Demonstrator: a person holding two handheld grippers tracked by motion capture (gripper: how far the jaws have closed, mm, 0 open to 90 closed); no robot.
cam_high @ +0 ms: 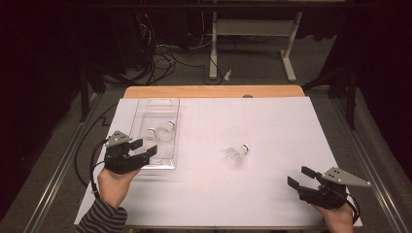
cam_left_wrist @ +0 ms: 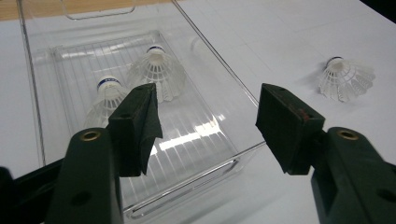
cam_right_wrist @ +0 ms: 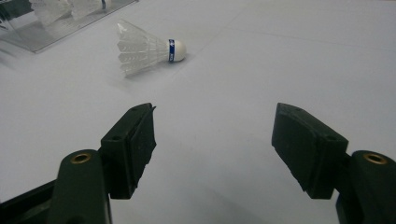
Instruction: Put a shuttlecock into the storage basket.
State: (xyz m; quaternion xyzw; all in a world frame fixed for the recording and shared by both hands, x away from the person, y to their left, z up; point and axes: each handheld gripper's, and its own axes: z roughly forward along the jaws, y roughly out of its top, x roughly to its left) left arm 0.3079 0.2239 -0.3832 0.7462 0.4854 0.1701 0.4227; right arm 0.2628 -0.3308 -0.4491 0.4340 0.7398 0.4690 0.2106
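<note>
On table: one shuttlecock point(cam_high: 237, 153) | clear tray point(cam_high: 145, 109): two shuttlecocks point(cam_high: 161, 134)

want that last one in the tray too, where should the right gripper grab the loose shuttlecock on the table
Probably at the narrow neck beside the blue band. The shuttlecock lies on its side, cork pointing right in the right gripper view. Bring the open right gripper down from above, jaws straddling the neck; the flared skirt looks easy to crush.

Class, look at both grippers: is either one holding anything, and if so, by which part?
Nothing is held. The left gripper and right gripper are both open and empty.
</note>
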